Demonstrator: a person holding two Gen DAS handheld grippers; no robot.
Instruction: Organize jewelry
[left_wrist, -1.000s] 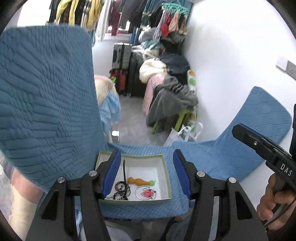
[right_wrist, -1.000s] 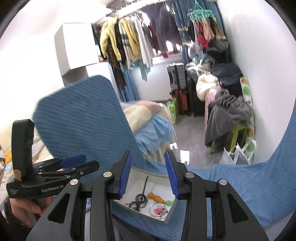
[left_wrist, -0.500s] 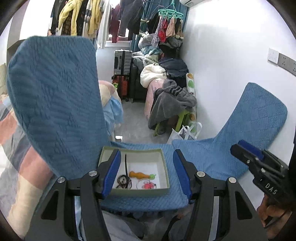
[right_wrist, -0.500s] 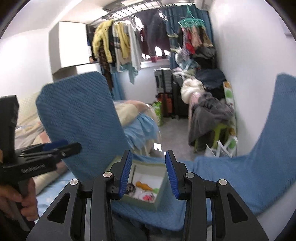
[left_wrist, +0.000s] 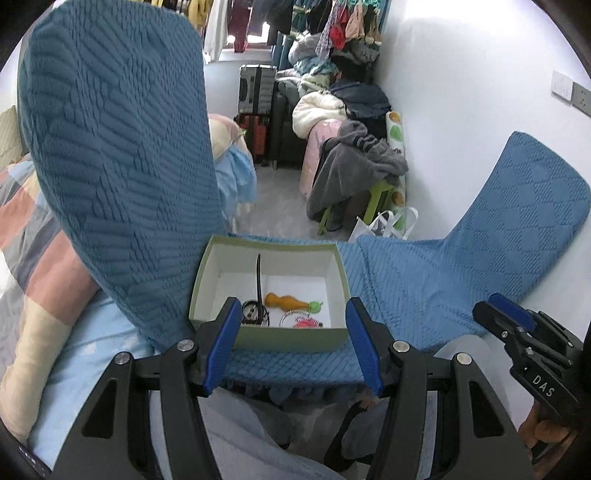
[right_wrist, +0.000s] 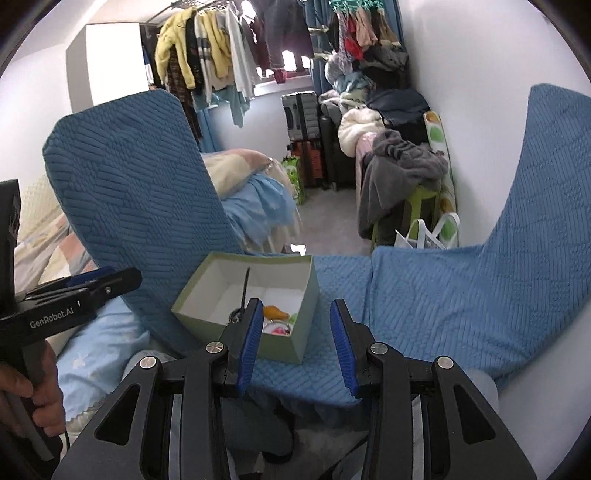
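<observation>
Left wrist view shows the left gripper (left_wrist: 291, 343) with its jaws apart and nothing between them, hovering just near of the pale green box (left_wrist: 207, 273) on the blue knitted cover (left_wrist: 424, 280). Inside lie a black stick (left_wrist: 258, 275), an orange gourd charm (left_wrist: 284, 301), dark bead bracelets (left_wrist: 253, 312) and a pink-trimmed ring (left_wrist: 304, 322). The right gripper (right_wrist: 297, 347) also stands parted and empty, right of the box

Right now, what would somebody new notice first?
Probably the pale green box in the middle, sitting on a blue quilted cover. Inside lie an orange gourd charm, a pink trinket on a ring and a thin black stick. The left gripper and right gripper are open and empty.
</observation>
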